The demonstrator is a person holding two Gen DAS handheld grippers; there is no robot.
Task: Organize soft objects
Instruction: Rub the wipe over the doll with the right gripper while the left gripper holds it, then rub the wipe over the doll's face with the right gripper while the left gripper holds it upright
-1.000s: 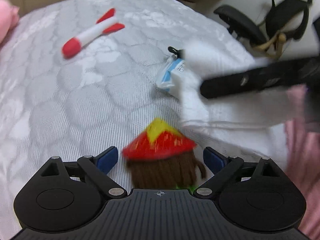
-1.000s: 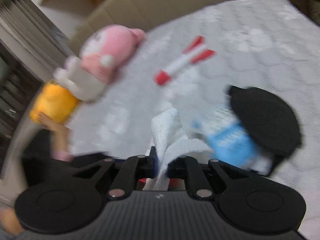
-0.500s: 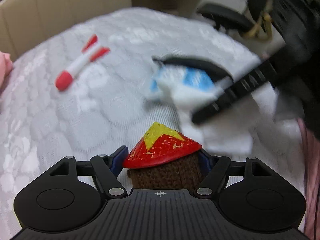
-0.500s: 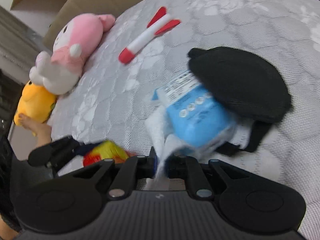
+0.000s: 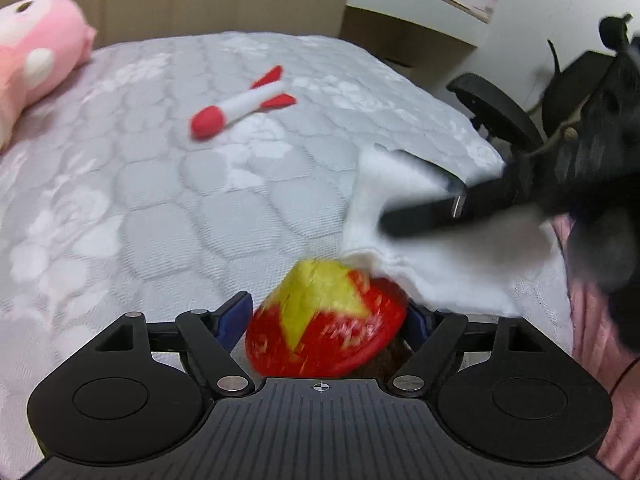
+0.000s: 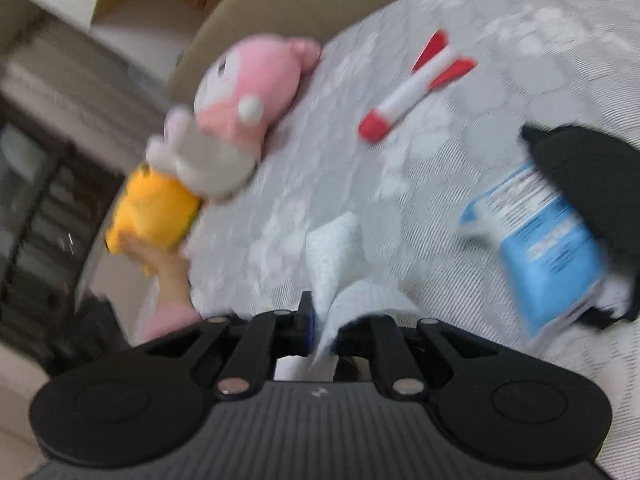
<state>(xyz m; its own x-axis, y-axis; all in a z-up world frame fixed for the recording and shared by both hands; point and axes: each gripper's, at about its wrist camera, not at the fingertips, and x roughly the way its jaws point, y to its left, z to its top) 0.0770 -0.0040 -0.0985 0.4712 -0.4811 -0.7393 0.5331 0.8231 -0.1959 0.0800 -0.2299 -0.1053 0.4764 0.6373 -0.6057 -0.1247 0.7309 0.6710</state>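
Left wrist: left gripper (image 5: pixel 328 320) clamps red-hatted doll (image 5: pixel 326 326); right gripper (image 6: pixel 322 326) pinches white cloth (image 6: pixel 340 276), seemingly terry

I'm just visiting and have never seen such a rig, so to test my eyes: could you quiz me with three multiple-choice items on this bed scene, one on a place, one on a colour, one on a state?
1. Where does the red-and-white plush rocket lie?
A. On the grey quilted mattress
B. Inside a cardboard box
C. In the right gripper

2. What colour is the star on the red cone hat of the small knitted doll?
A. Blue
B. Yellow
C. Black

3. What is the right gripper doing?
A. Standing wide open and empty
B. Clamped on the rocket
C. Shut on a white cloth

Answers: 1 A, the rocket rests on the bare quilting, untouched. 2 B, a yellow star shows on the red hat between the left gripper fingers. 3 C, the white cloth rises from between its closed fingers.
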